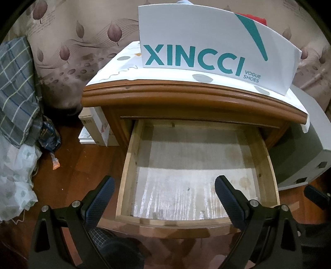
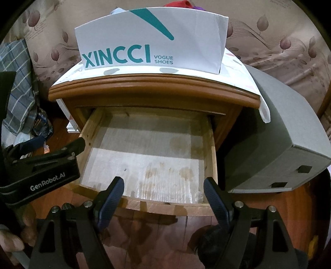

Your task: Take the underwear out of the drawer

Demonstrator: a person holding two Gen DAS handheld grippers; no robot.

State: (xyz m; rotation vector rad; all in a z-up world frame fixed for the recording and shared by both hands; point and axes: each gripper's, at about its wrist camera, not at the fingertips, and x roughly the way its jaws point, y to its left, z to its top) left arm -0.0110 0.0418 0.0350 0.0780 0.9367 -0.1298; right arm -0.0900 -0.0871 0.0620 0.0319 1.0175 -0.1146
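The wooden drawer [image 1: 128,165] [image 2: 165,202] of the nightstand [image 1: 165,97] is pulled out. Its pale, stained bottom is bare, with no underwear visible inside. On the nightstand stands a white XINCCI shoe box [image 1: 206,41] [image 2: 144,37]. Bits of red cloth [image 1: 253,18] [image 2: 180,3] and pale blue cloth [image 2: 116,10] poke over its top edge. My left gripper [image 1: 164,182] hovers open over the drawer's front left corner. My right gripper [image 2: 163,183] is open above the front edge. Both hold nothing.
A grey box [image 1: 306,155] [image 2: 279,134] sits close against the nightstand's right side. A white carton [image 1: 97,132] stands on the wooden floor at the left, with plaid fabric [image 1: 16,87] and a patterned sheet beyond. A hand [image 2: 10,244] holds the left gripper's housing [image 2: 41,175].
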